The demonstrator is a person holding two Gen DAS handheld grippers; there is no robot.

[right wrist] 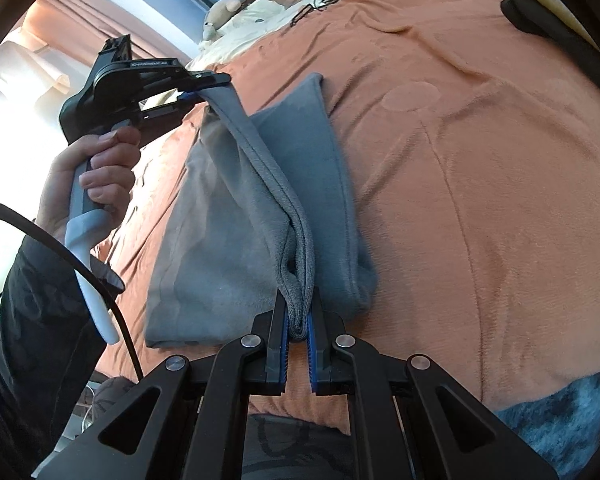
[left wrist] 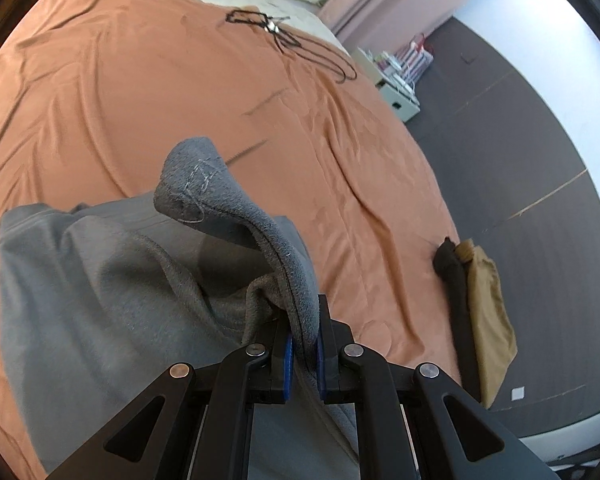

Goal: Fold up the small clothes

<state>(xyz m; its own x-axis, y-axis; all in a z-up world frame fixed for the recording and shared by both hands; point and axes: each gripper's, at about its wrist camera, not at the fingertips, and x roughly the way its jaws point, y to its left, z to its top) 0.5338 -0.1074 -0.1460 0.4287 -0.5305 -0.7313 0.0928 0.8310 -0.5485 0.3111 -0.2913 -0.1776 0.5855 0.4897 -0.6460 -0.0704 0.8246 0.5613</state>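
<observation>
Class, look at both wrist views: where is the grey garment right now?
The grey garment lies on the orange bedspread, its folded edge lifted between the left gripper and the right gripper, left of centre in the right wrist view.

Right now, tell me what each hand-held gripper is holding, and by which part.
Both pinch the grey garment by its lifted folded edge: left hand-held gripper at one end, right hand-held gripper at the other.

- Left gripper (right wrist: 194, 94): black housing, grey and white handle, blue pads.
- Right gripper (right wrist: 297, 328): black linkage arms with round silver screws (right wrist: 249, 342), ribbed blue pads.
- Black sleeve (right wrist: 32, 320) on the left arm; a black cable (right wrist: 100, 292) crosses it.
</observation>
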